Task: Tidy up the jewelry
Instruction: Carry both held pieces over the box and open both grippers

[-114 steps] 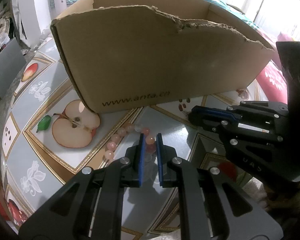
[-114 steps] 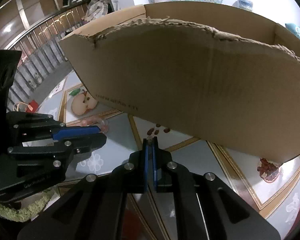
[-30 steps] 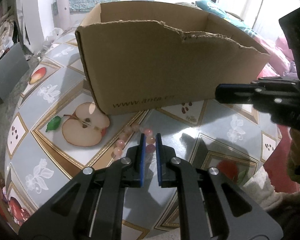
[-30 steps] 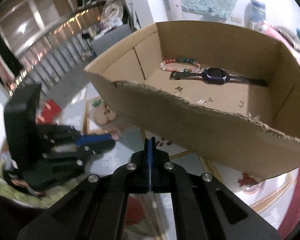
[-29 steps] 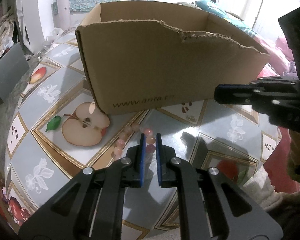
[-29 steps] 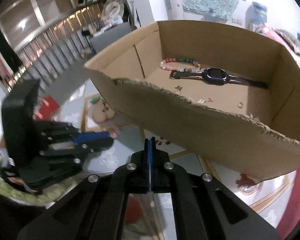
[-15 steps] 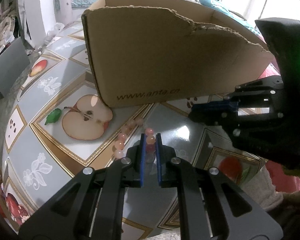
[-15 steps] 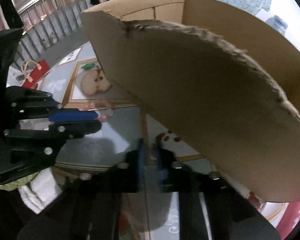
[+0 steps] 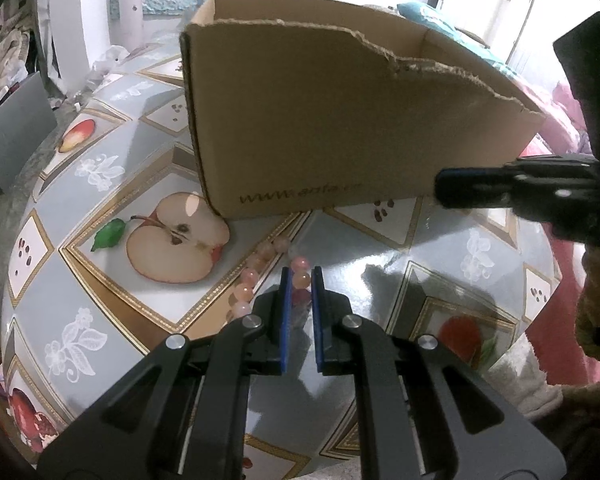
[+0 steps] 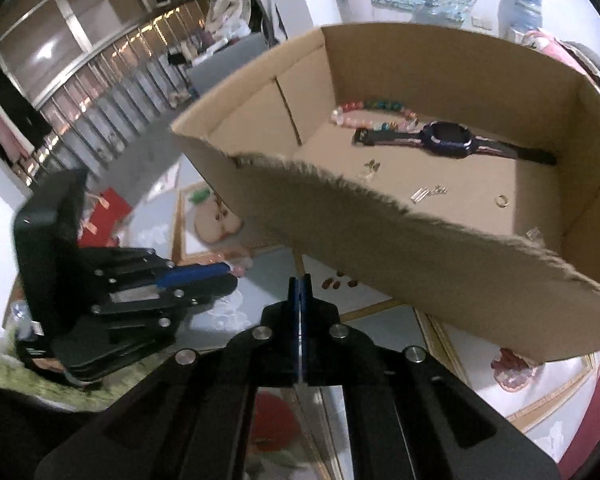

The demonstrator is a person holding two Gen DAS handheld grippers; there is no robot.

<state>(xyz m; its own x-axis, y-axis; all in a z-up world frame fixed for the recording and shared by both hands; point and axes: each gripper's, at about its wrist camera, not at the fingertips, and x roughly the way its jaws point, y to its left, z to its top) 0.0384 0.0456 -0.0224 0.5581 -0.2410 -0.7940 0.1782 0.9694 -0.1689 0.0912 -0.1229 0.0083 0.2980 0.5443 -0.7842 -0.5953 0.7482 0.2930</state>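
Note:
My left gripper is shut on a pink bead bracelet that trails on the tiled table in front of the cardboard box. My right gripper is shut and empty, raised in front of the box's torn front wall. Inside the box lie a dark watch, a coloured bead bracelet and small metal pieces. The left gripper shows in the right wrist view, and the right gripper's fingers show in the left wrist view.
The table has a glossy fruit-pattern cloth with a halved apple print. A red cloth hangs at the table's right edge. A grey box stands off the table to the left.
My right gripper has risen from low beside the box to above its front wall, so the box's inside shows again. My left gripper stays shut on the bracelet, almost unmoved.

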